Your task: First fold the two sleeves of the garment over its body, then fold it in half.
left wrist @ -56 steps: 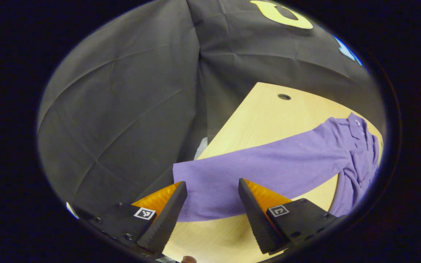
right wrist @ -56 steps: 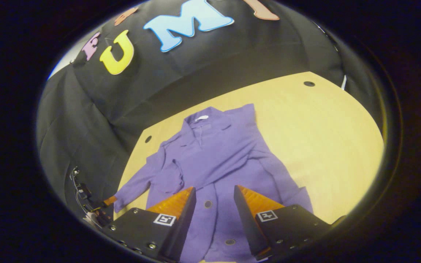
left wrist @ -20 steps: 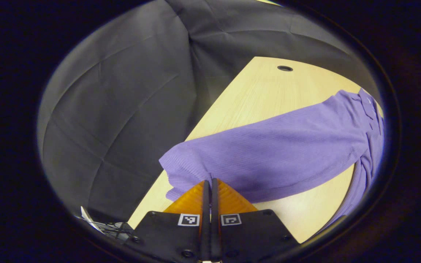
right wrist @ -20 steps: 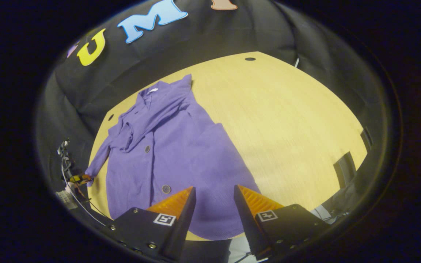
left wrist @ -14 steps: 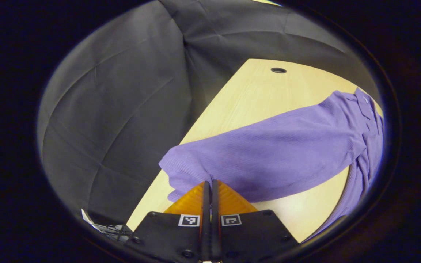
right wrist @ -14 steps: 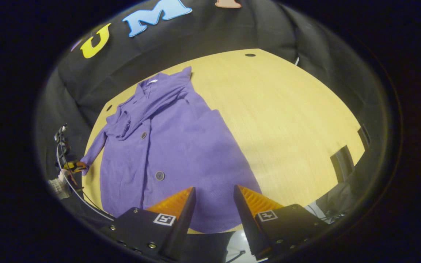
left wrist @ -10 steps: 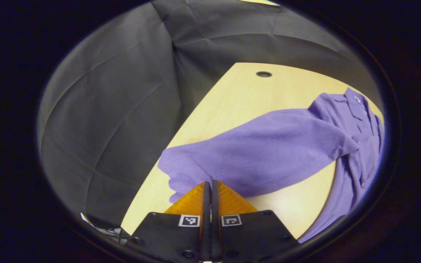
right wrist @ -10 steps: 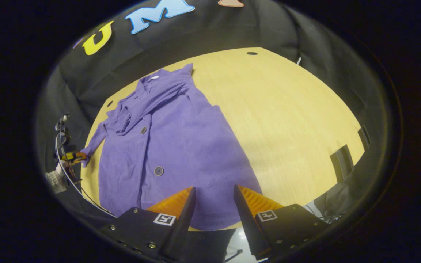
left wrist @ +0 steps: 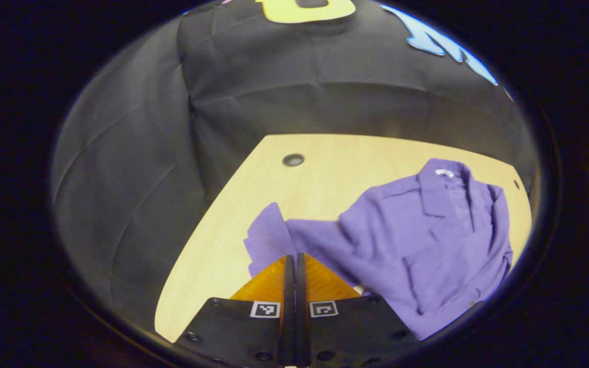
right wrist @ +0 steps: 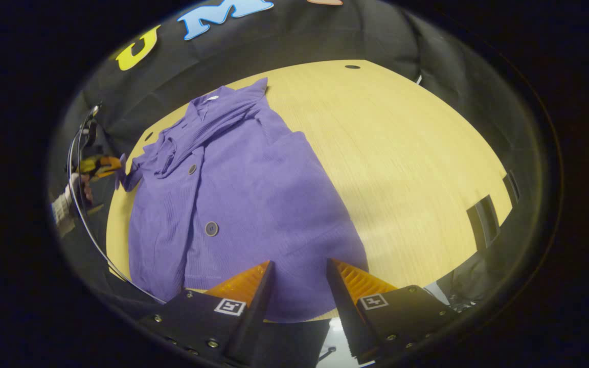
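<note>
A purple buttoned garment (right wrist: pixel 253 189) lies flat on the wooden table (right wrist: pixel 407 148), collar toward the far wall. One sleeve rests diagonally across its chest. In the left gripper view my left gripper (left wrist: pixel 292 256) is shut on the cuff of the other sleeve (left wrist: pixel 269 237), which hangs lifted and bunched toward the garment's body (left wrist: pixel 427 240). The right gripper view shows that left gripper (right wrist: pixel 99 164) far off at the left table edge, pinching the sleeve end (right wrist: pixel 132 178). My right gripper (right wrist: pixel 299 262) stands open over the hem near the table's front edge, with nothing between its fingers.
A hand (right wrist: pixel 77 186) and a cable (right wrist: pixel 82 225) sit at the left table edge. Cable holes (left wrist: pixel 293 160) (right wrist: pixel 352 67) mark the table's far corners. A dark bracket (right wrist: pixel 483 227) is at the right edge. Bare wood stretches right of the garment.
My left gripper, shut on the cuff, has lifted the sleeve and carried it inward toward the garment's body, so the sleeve now bunches. The right gripper has barely moved and stays open.
</note>
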The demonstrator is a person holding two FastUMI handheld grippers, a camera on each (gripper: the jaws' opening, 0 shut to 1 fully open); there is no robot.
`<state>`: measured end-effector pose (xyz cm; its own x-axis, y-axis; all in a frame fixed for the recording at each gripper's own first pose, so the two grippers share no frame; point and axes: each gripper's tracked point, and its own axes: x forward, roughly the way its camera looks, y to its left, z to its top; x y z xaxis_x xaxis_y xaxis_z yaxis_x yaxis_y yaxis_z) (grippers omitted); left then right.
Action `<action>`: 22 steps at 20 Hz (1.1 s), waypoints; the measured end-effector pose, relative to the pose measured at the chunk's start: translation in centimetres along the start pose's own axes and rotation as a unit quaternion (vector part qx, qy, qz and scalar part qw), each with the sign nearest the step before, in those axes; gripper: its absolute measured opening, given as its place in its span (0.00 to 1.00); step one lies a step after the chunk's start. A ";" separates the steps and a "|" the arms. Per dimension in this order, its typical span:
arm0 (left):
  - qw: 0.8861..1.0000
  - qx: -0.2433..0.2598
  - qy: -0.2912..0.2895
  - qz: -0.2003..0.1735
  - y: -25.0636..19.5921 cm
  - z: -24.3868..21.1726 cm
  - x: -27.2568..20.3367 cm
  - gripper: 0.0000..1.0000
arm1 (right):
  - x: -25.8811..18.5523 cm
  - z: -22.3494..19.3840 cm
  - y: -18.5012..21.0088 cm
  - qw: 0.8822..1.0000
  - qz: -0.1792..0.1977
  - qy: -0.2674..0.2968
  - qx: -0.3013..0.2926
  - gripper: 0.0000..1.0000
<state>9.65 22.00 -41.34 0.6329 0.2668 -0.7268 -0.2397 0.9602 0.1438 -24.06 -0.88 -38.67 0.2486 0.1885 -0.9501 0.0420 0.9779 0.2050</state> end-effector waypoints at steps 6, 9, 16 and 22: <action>0.996 0.020 -0.033 -0.077 -9.4 5.7 -2.7 0.06 | 0.3 -0.1 -0.1 1.000 0.001 0.000 0.002 0.65; 0.991 0.043 -0.044 -0.120 -15.6 7.4 -3.3 0.06 | 0.5 -0.1 -0.5 1.000 -0.007 0.005 0.007 0.64; 0.976 0.083 -0.044 -0.195 -26.5 7.0 -5.6 0.07 | 0.7 -0.7 -0.7 0.999 -0.022 0.023 0.006 0.64; 0.965 0.109 -0.033 -0.237 -33.8 5.6 -7.1 0.07 | 0.8 -0.8 -0.6 0.999 -0.023 0.026 0.002 0.65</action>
<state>17.40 -11.93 -37.24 0.6809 -0.2084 -0.7021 0.2436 0.9685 -0.0512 -24.65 -1.27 -39.73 0.1957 0.1476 -0.9695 0.0571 0.9852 0.1615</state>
